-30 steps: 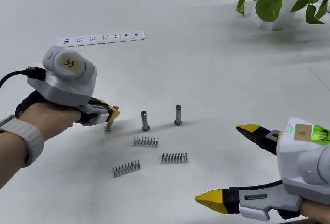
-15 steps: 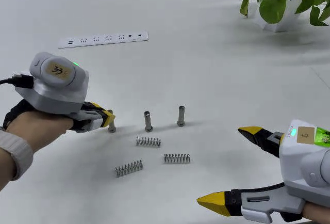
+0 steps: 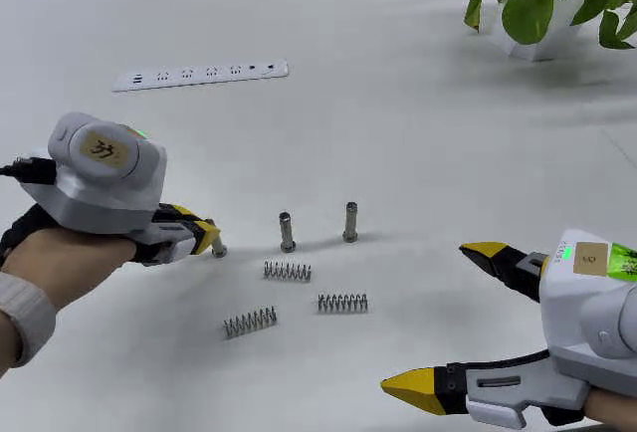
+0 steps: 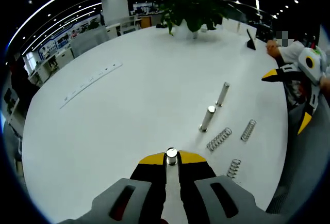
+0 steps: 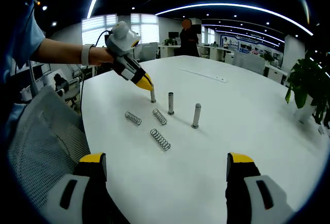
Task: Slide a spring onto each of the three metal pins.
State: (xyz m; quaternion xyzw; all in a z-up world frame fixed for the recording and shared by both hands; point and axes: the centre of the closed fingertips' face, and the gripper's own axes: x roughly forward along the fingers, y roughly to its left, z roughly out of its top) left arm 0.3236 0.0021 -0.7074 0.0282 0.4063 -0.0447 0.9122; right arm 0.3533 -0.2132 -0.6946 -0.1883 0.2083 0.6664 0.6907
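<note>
Pinching end pin (image 3: 219, 250) in left claw (image 3: 209, 237), just left of middle pin (image 3: 287, 232); holding right claw (image 3: 438, 318) wide, well right of it (springs (image 3: 287, 271) loose on worktop (image 3: 398, 133) near it).

Three short steel pins are stood upright in a row: the left pin (image 3: 218, 249), clasped between the tips of the left gripper (image 3: 210, 237), the middle pin (image 3: 287, 232) and the right pin (image 3: 350, 222). Just before them, the first spring (image 3: 287, 271), second spring (image 3: 342, 303) and third spring (image 3: 249, 322) are laid flat, apart.
</note>
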